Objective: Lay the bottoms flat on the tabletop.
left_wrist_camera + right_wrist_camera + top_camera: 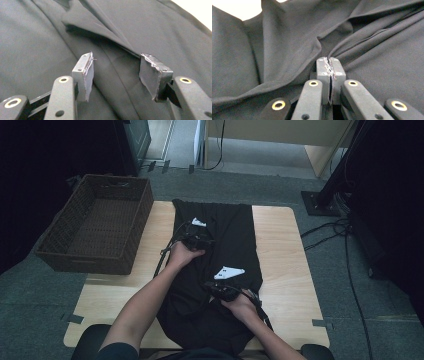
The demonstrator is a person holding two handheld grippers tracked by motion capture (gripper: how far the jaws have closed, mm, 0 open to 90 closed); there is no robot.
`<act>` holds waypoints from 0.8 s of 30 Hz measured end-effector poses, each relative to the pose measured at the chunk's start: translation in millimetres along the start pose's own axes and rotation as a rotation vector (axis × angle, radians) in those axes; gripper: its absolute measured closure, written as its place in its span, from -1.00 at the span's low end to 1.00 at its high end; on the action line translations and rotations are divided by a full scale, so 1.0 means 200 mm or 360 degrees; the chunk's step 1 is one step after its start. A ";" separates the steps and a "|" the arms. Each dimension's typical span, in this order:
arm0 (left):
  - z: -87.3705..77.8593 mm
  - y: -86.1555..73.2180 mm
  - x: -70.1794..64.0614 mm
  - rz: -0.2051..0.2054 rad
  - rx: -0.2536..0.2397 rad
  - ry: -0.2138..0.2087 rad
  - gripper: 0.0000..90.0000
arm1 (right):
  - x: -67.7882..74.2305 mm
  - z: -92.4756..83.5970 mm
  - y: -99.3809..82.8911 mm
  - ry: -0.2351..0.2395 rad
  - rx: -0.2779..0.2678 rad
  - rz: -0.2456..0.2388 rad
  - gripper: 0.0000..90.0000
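Lying flat on wooden table (280,250), black garment (235,235) is worked w/ both grippers: L gripper (120,72) jaws apart over cloth, nothing pinched; R gripper (331,65) jaws closed, whether cloth is caught can't be told.

High view is dimly lit, w/ corners lost in shadow; worktop (280,250) glare is seen in close-ups; slight blur noted.

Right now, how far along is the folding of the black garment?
Done: the black garment lies lengthwise on the table, still creased. In hand: the right gripper is shut against its cloth; the left gripper is open above it. Left: folding it; the wicker basket stands empty.
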State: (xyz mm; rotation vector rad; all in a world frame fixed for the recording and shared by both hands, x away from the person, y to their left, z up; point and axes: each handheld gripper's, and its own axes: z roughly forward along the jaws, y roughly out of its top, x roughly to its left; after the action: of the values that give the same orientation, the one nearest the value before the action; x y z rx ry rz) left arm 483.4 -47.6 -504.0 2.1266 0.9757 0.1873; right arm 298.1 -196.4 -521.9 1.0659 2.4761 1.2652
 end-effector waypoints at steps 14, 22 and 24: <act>0.00 -0.05 0.06 0.0045 -0.0017 -0.0054 1.00 | 0.06 -0.03 -0.03 0.0065 -0.0021 0.0001 0.47; -0.13 -0.19 0.04 0.0148 -0.0024 -0.0065 1.00 | -0.05 -0.15 0.04 0.0083 -0.0221 0.0150 0.12; -0.16 -0.22 0.04 0.0137 -0.0028 -0.0073 1.00 | -0.09 -0.18 0.07 0.0018 -0.0243 0.0134 0.13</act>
State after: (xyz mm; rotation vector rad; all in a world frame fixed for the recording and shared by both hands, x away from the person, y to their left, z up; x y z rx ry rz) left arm 449.4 -6.1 -514.3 2.1487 0.8539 0.1883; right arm 302.6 -226.6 -491.3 1.1372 2.3204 1.4619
